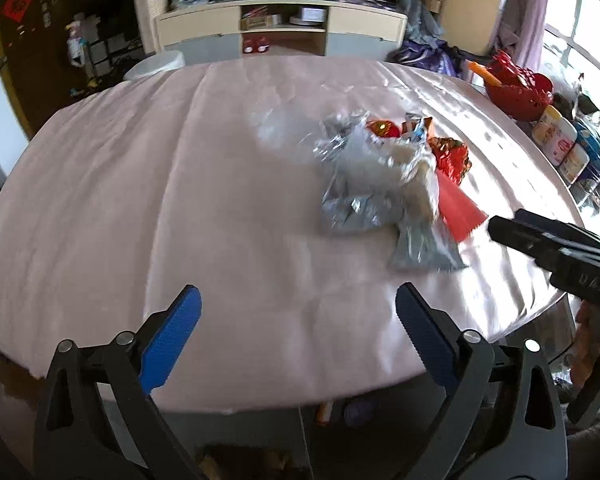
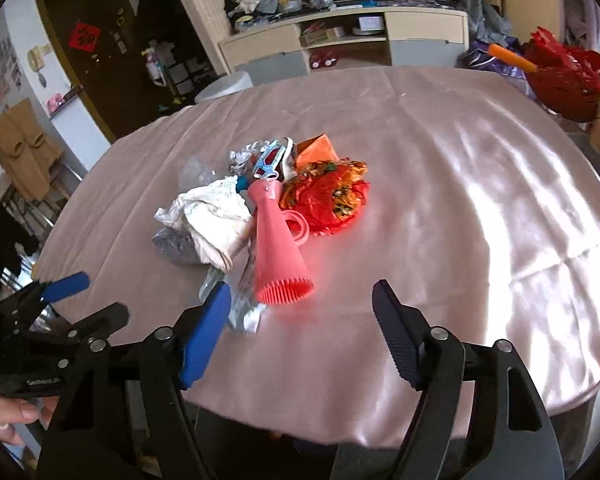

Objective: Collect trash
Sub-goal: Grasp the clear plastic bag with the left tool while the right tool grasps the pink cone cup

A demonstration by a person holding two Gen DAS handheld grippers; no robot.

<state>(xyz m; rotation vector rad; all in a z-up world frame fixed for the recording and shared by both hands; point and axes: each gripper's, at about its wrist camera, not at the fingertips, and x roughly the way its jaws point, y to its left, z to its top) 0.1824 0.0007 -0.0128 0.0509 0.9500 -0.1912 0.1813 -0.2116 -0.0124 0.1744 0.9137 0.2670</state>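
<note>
You're holding both grippers out over the near edge of the table [image 2: 480,184], and nothing is in either of them. Your left gripper [image 1: 298,340] is standing wide open, with only pink cloth showing between its blue pads. Your right gripper [image 2: 302,332] is gaping too, jaws well apart and gripping nothing.

The trash pile [image 2: 260,204] is sitting ahead of your right gripper and a touch to its left pad's side; from your left gripper it's lying ahead and off to the right. You're looking at one loose heap: a crumpled white paper [image 2: 216,220], a pink brush [image 2: 278,248] pointing its bristles back at you, a red and orange wrapper [image 2: 332,196] just beyond it, and silver foil bags [image 1: 356,184] underneath. The foil nearest you is lying just past your right gripper's left pad, not yet touched.

So I'd call the job barely underway: everything is gathered in one spot, but nothing is being lifted, and I'm not spotting a bin or bag to drop it into. All the picking up is waiting for you.
</note>
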